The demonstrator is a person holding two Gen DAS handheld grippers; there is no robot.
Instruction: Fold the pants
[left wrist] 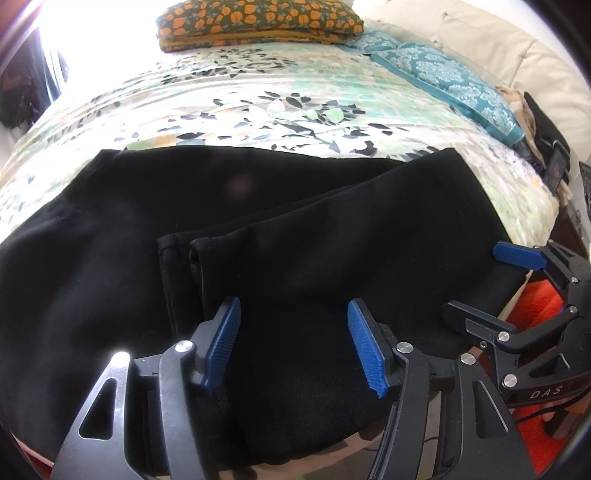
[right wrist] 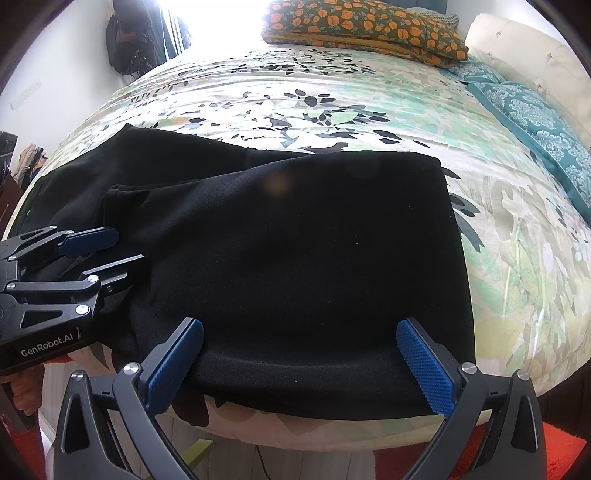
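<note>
Black pants (left wrist: 110, 240) lie on the floral bedspread (left wrist: 258, 99), with the legs folded back over the upper part. The leg hems (left wrist: 177, 243) end near the middle. My left gripper (left wrist: 293, 306) hovers open over the folded layer by the bed's near edge, its blue pads apart and pressing on nothing. My right gripper (left wrist: 472, 279) stands beside it at the right. In the right wrist view the pants (right wrist: 295, 240) fill the centre. My right gripper (right wrist: 299, 326) is wide open astride their near folded edge, and the left gripper (right wrist: 127, 245) is open at the left.
An orange flowered pillow (left wrist: 258, 18) and a teal patterned pillow (left wrist: 443, 77) lie at the far end by a cream headboard (left wrist: 498, 44). A red rug (right wrist: 565, 450) covers the floor below the bed's edge. A dark bag (right wrist: 125, 40) hangs on the wall at far left.
</note>
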